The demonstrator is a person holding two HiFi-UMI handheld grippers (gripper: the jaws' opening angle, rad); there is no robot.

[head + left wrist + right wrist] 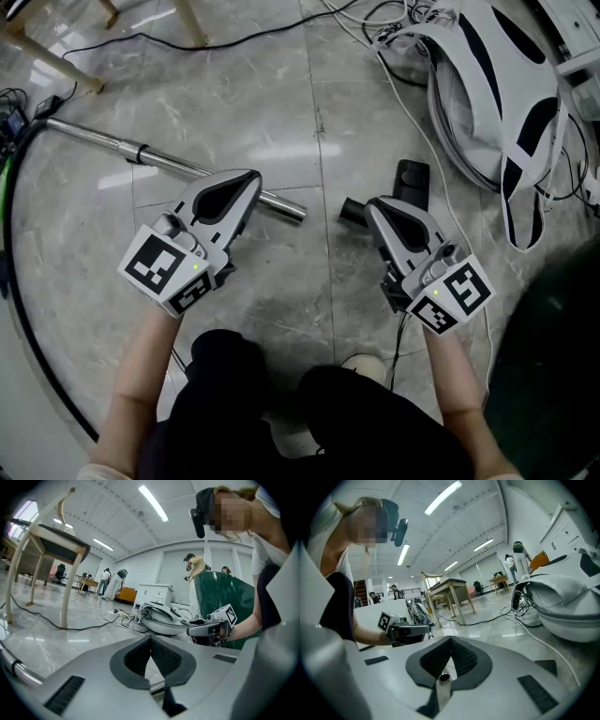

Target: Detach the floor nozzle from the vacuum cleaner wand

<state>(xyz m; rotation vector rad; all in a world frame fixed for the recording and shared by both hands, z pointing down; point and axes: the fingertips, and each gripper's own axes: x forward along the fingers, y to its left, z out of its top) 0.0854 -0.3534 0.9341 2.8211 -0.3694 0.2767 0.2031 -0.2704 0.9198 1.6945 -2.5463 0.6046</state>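
Note:
The metal wand (178, 167) lies on the marble floor, its open end pointing right. A small gap separates that end from the black floor nozzle (411, 180), which rests on the floor with its neck toward the wand. My left gripper (253, 178) is held above the wand's right part, shut with nothing in it. Over the nozzle's neck my right gripper (372, 208) is also shut and empty. In the left gripper view the jaws (151, 639) meet, with the wand (18, 672) below. The right gripper view shows closed jaws (451, 639) and the wand's end (442, 682) beneath.
A white and black vacuum body (506, 103) with cables lies at the upper right. Wooden table legs (56, 61) and a black cord (187, 42) are at the top left. A black hose (19, 309) curves along the left edge. The person's knees and a shoe (361, 366) are below.

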